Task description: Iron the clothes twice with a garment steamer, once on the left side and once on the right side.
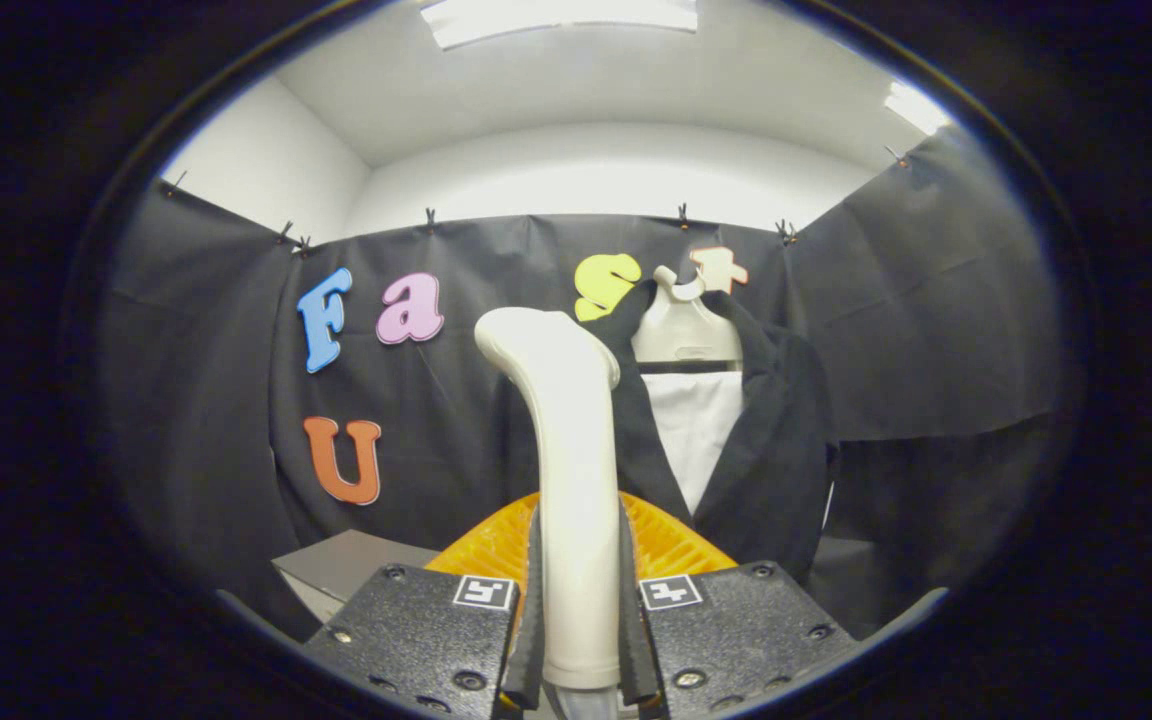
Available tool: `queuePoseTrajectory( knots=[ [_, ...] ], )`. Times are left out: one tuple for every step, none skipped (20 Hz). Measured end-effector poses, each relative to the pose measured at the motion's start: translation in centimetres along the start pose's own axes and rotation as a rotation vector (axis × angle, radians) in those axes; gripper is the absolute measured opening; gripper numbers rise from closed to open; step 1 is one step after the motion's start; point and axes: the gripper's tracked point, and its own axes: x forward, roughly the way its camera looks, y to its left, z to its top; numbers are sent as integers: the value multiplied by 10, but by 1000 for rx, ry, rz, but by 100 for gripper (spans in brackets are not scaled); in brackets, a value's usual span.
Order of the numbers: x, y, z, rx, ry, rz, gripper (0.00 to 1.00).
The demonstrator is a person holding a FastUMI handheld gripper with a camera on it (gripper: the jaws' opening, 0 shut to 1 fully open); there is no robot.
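Gripper (578, 640): fingers pinching the cream plastic steamer handle (571, 470).
Garment: black jacket (766, 450), far right.
Risk: handle may twist in the grip.

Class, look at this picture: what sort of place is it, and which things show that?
Probably a staged test booth: black cloth wall clipped up, a dark jacket on a hanger, and the gripper shut on a garment steamer.
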Motion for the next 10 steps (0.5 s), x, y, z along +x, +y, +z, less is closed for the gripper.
queuePoseTrajectory(
  knots=[
    [7,-3,-4,7,17,-1,33],
    [11,-5,-8,14,30,2,33],
    [13,-11,-13,20,38,6,33],
    [15,-20,-20,23,47,7,33],
    [13,-30,-27,21,57,11,33],
    [12,-38,-33,18,70,18,33],
    [12,-43,-38,16,80,32,33],
    [12,-47,-42,22,89,41,33],
    [13,-52,-48,23,104,48,33],
    [13,-55,-57,26,119,58,33]
  ],
)
